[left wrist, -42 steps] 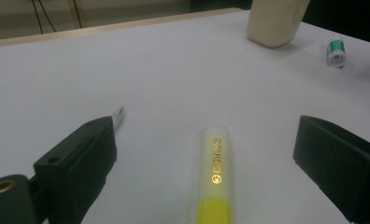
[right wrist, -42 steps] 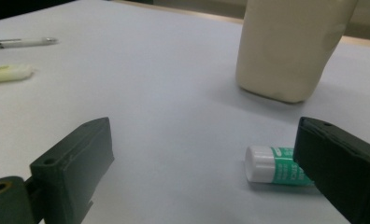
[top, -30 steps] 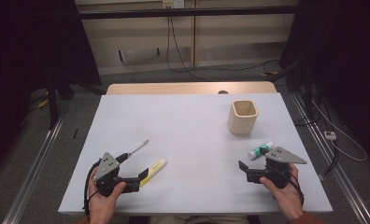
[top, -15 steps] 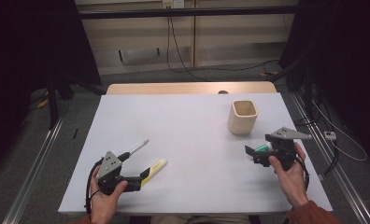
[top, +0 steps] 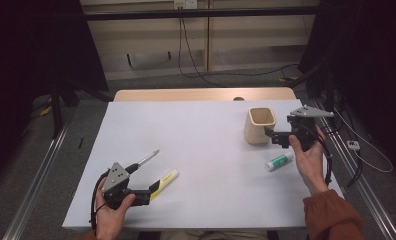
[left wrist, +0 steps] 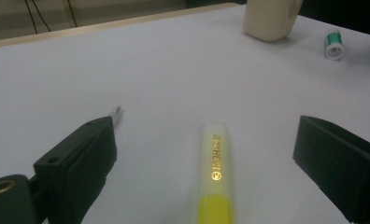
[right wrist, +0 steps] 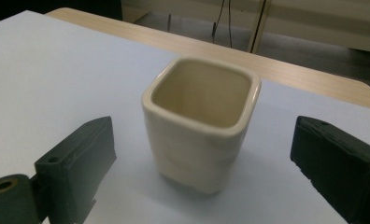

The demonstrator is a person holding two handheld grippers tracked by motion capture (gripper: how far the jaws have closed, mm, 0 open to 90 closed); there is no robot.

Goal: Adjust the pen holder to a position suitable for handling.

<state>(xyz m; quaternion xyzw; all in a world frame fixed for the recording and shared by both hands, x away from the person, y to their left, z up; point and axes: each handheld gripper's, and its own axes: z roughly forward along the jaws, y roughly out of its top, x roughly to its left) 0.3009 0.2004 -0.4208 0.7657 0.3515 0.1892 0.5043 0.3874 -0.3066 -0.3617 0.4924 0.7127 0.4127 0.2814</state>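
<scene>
Fingers first: both of my grippers stand wide open with nothing between the pads. I take the cream cup (top: 260, 125) as my landmark, standing upright and empty on the white table (top: 201, 135) toward its far right. My right gripper (top: 276, 137) sits just to the right of the cup and level with its wall, close but apart; in the right gripper view the cup (right wrist: 202, 123) stands square between the two black jaws, a little ahead of the tips, so I judge a short push forward would bring them around it. My left gripper (top: 145, 194) is well away from the cup, down at the near left. The yellow highlighter (top: 163, 180) lies just ahead of it, and in the left gripper view its barrel (left wrist: 215, 172) runs straight along the line of the jaws, long axis pointing toward the cup, so the pads would close across its width. A screwdriver (top: 143, 161) lies just beyond it, farther left of the cup. Smallest, a green-and-white tube (top: 279, 161) lies near the cup's near-right side, beside my right hand (top: 308, 160)
</scene>
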